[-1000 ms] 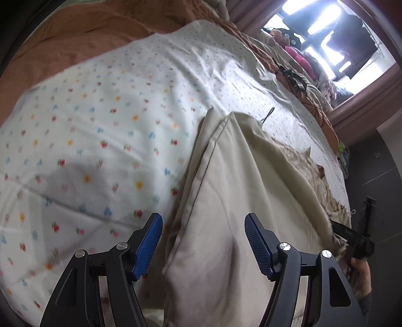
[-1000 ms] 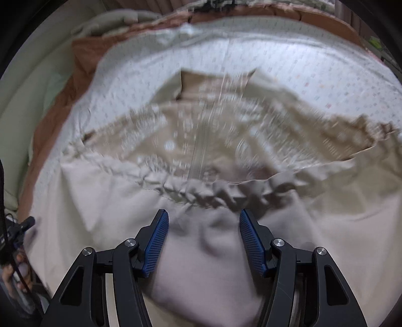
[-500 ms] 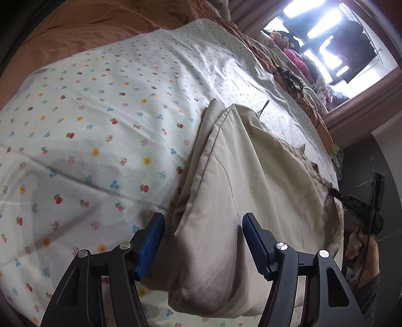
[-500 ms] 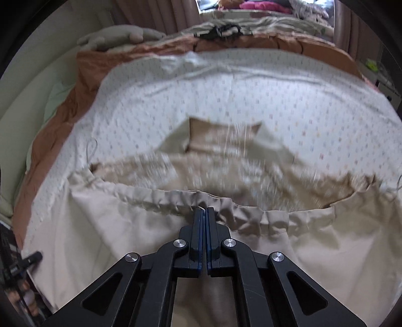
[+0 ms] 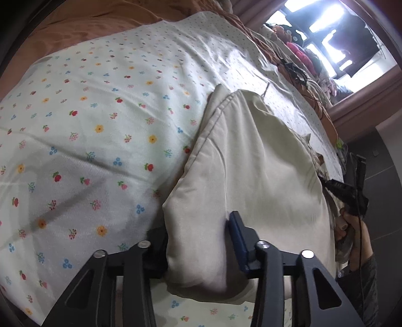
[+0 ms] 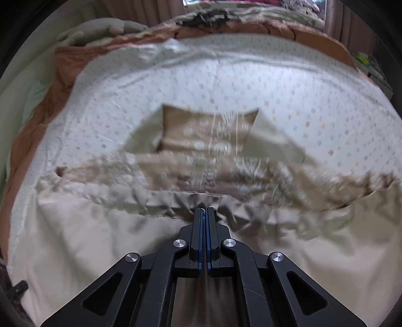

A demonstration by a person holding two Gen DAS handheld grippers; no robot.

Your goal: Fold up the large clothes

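Observation:
A large beige garment (image 5: pixel 251 176) lies on a flower-print bed sheet (image 5: pixel 100 120). In the right wrist view the garment (image 6: pixel 75 239) shows its gathered waistband and patterned lining (image 6: pixel 213 140). My left gripper (image 5: pixel 198 239) has its jaws around a thick fold at the garment's edge; the left finger is hidden behind the cloth, the right blue pad (image 5: pixel 237 239) presses against it. My right gripper (image 6: pixel 204 213) is shut on the gathered waistband (image 6: pixel 176 201) at its middle. The right gripper also shows in the left wrist view (image 5: pixel 339 186), at the garment's far edge.
An orange-brown blanket (image 5: pixel 88 22) borders the sheet. Clothes and a black strap (image 6: pixel 203 17) lie along the far side of the bed by the window (image 5: pixel 326 25). A grey plush item (image 6: pixel 100 27) sits at the far left corner. Dark floor (image 5: pixel 384 156) lies to the right.
My left gripper has moved forward and closed in around the garment's edge fold. My right gripper shut on the waistband half a second ago and stays shut, now lifted slightly.

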